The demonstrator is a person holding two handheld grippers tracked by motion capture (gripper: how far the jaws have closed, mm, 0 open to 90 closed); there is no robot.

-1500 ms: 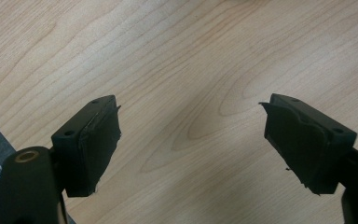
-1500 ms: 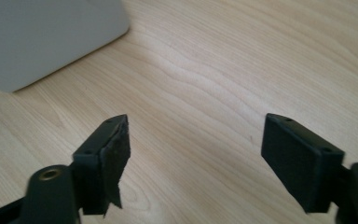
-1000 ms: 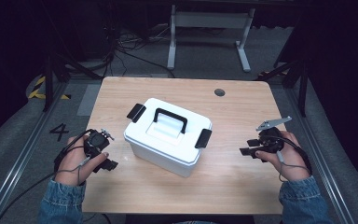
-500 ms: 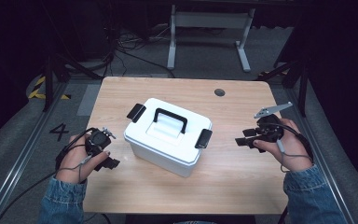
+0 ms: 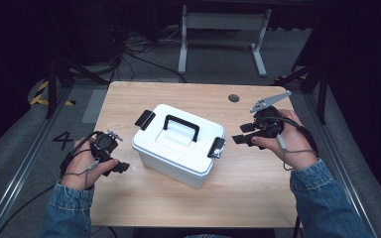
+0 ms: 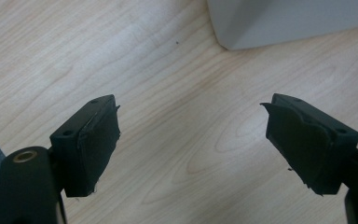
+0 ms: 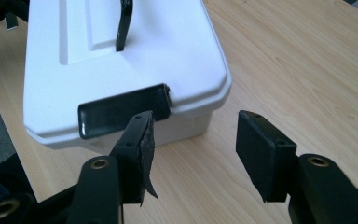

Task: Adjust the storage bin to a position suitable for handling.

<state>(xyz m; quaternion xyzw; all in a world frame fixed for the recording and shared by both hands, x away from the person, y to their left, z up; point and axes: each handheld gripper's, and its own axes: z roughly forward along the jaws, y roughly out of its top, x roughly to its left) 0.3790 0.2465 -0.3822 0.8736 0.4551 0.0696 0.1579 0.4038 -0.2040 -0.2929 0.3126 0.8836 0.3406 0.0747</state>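
Black-jawed left hand-held gripper [image 6: 193,140] wide open, empty; right hand-held gripper [image 7: 193,154] likewise

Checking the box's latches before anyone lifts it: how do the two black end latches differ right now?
The left latch sticks out from the white box, swung up and away from the lid; the right latch looks folded down over the lid's rim. The right claw is close to the right latch; the left claw is farther from the left latch. Both are black plastic flaps.

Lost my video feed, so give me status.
Both grippers open: left gripper low beside white box, right gripper facing its near latch. Lid on. Nothing between.
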